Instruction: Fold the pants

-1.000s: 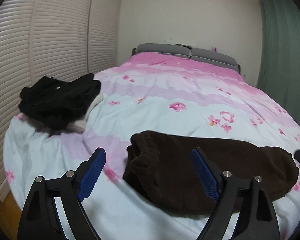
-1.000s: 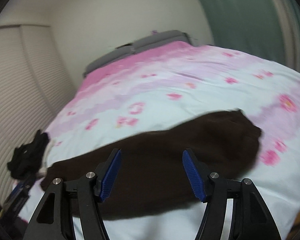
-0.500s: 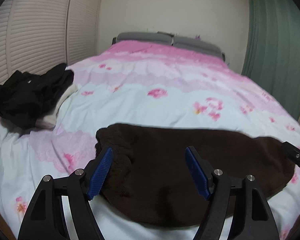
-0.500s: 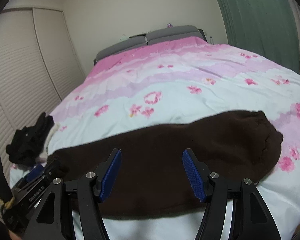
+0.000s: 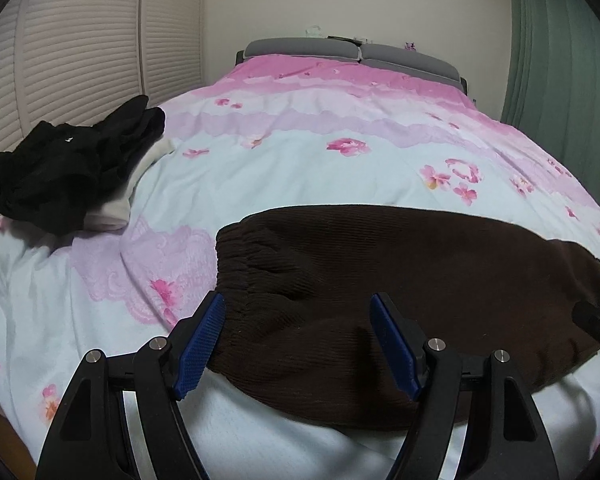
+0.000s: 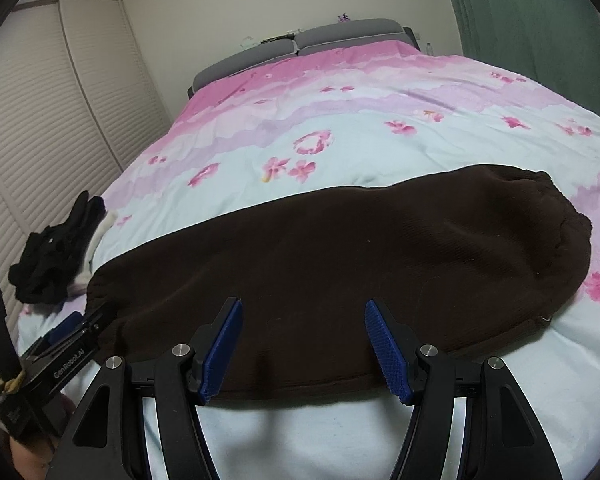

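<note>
Dark brown pants [image 5: 400, 280], ribbed corduroy-like fabric, lie folded lengthwise in a long band across the near end of the bed, on the pink/pale-blue floral duvet [image 5: 300, 168]. Gathered elastic waistband sits at the left end in the left wrist view; leg cuffs at the far right end in the right wrist view [image 6: 340, 260]. Fabric mostly flat w/ a few soft bumps along the near edge. Left gripper [image 5: 298, 344] hangs over the waistband corner, jaws apart, blue pads either side of the cloth but not pressing it; nothing held. Its jaws have just been closing somewhat, pants edge between them, still ungripped. Right gripper [image 6: 303, 348] is over the mid-length near edge, jaws moderately wide, also empty, pads not on fabric. Black clothes pile [image 5: 72, 172] w/ a white item beneath sits at the bed's left edge, well apart from the pants. Vs a second ago: both views now sit lower and closer to the pants, which fill more of each frame; left view has slid from beside the waistband to over it; pants themselves unmoved.
</note>
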Action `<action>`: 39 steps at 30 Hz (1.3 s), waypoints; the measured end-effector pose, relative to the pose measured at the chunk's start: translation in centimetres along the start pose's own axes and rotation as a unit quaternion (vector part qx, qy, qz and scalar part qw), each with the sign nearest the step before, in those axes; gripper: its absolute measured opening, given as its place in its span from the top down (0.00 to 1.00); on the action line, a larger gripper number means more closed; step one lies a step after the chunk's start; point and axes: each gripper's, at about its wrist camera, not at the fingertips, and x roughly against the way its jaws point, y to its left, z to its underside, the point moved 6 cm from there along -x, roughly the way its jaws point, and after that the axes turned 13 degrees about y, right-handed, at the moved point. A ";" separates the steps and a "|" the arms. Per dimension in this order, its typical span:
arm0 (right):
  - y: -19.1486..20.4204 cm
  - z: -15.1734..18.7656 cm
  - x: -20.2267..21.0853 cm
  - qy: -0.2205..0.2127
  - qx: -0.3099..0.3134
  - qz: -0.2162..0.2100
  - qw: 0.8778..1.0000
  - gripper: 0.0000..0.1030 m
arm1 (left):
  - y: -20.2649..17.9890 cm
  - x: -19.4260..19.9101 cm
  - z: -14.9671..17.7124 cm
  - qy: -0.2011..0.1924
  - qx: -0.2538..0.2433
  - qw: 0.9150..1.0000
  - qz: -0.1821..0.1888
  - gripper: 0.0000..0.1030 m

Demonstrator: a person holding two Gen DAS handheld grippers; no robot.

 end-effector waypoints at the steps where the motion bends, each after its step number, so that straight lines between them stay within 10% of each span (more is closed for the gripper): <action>1: 0.2 -0.1 0.1 0.000 0.003 -0.001 1.000 0.37 | 0.1 0.3 0.0 0.001 0.004 1.000 0.002 0.27; 17: 8.9 -4.4 -0.1 0.003 0.192 -0.045 0.980 0.37 | 5.6 1.7 2.2 0.007 0.135 0.991 -0.017 0.20; 26: 8.5 -2.0 -1.3 0.023 0.162 -0.052 0.985 0.37 | 4.7 1.6 -0.7 -0.055 0.134 0.989 0.039 0.20; 33: 8.4 -2.0 -2.0 0.031 0.147 -0.042 0.988 0.37 | 5.0 -5.1 0.6 0.078 0.155 0.982 0.069 0.20; 39: 8.9 -1.2 -2.2 0.042 0.132 -0.058 0.989 0.37 | 4.8 -3.6 0.6 0.041 0.158 0.983 0.080 0.32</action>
